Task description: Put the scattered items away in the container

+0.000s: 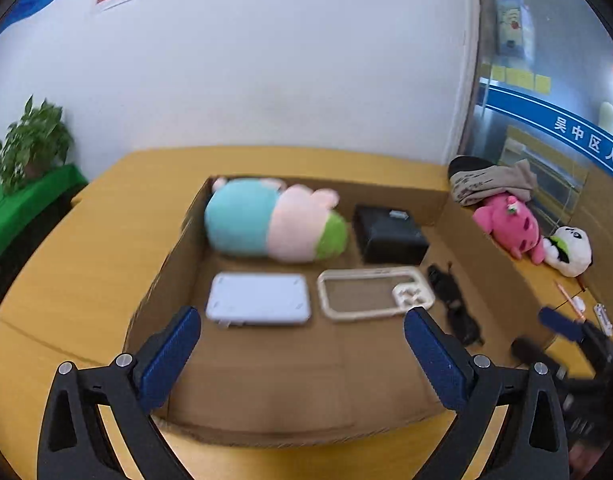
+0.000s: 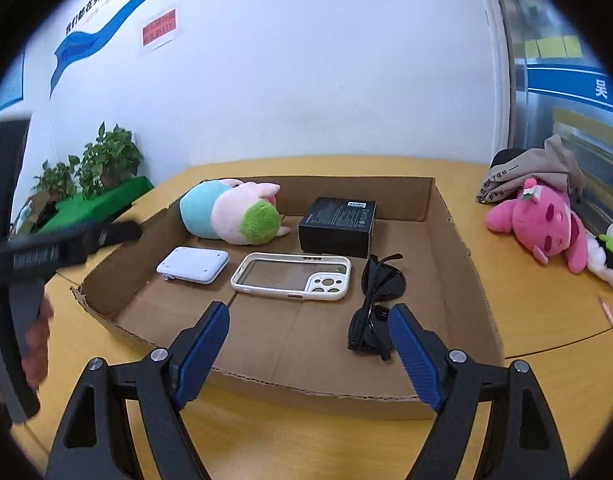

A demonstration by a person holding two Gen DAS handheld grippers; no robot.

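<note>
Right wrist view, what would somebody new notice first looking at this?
Probably the shallow cardboard box in the middle of the yellow table, with a pastel plush toy lying at its back left. In front of the plush sit a white device, a clear phone case and black sunglasses, with a black box behind them. Off to the right, outside the box, a bright pink plush lies on the table.

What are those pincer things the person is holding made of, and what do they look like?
Both the left gripper and right gripper look alike: black plastic arms with triangular cutouts and silver rivets, ending in two flat fingers faced with ribbed blue pads. No cables show.
</note>
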